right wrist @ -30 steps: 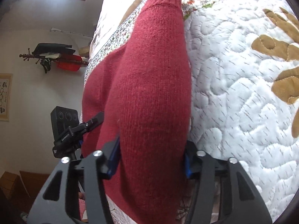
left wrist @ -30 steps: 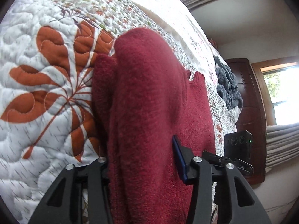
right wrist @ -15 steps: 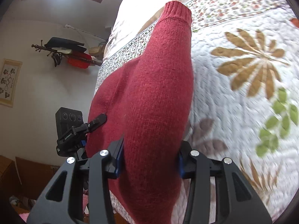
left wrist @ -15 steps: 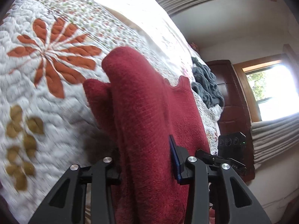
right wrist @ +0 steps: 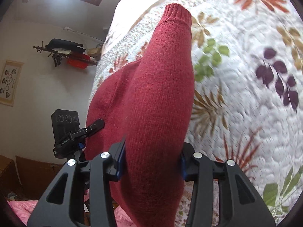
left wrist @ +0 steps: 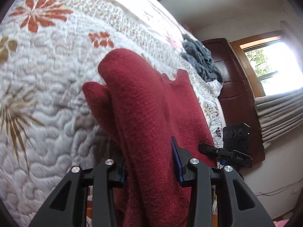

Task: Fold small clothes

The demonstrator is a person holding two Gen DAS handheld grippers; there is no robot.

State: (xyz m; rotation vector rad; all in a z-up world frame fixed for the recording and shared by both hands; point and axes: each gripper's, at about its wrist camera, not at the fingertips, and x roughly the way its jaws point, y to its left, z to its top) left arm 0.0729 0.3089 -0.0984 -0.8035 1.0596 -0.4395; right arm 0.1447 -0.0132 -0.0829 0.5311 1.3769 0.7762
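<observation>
A dark red knitted sweater [left wrist: 144, 102] hangs lifted above the quilted bedspread [left wrist: 47, 87]. My left gripper [left wrist: 150, 162] is shut on one bunched edge of it, a folded sleeve bulging to the left. My right gripper [right wrist: 151, 160] is shut on the sweater [right wrist: 161, 94] at the other side, and a sleeve with a ribbed cuff [right wrist: 177, 12] stretches away from the jaws. Each view shows the other gripper [left wrist: 234, 143] [right wrist: 73, 134] beside the red cloth.
A grey knitted garment [left wrist: 200, 62] lies heaped on the far part of the bed. A dark wooden door [left wrist: 238, 87] and a window with folded blinds [left wrist: 278, 113] stand behind it. A wall rack [right wrist: 64, 53] hangs on the other side, with pink bedding [right wrist: 20, 210] below.
Both grippers have risen and pulled back from the bed with the sweater held between them; more of the quilt's leaf and flower patterns shows under the hanging cloth.
</observation>
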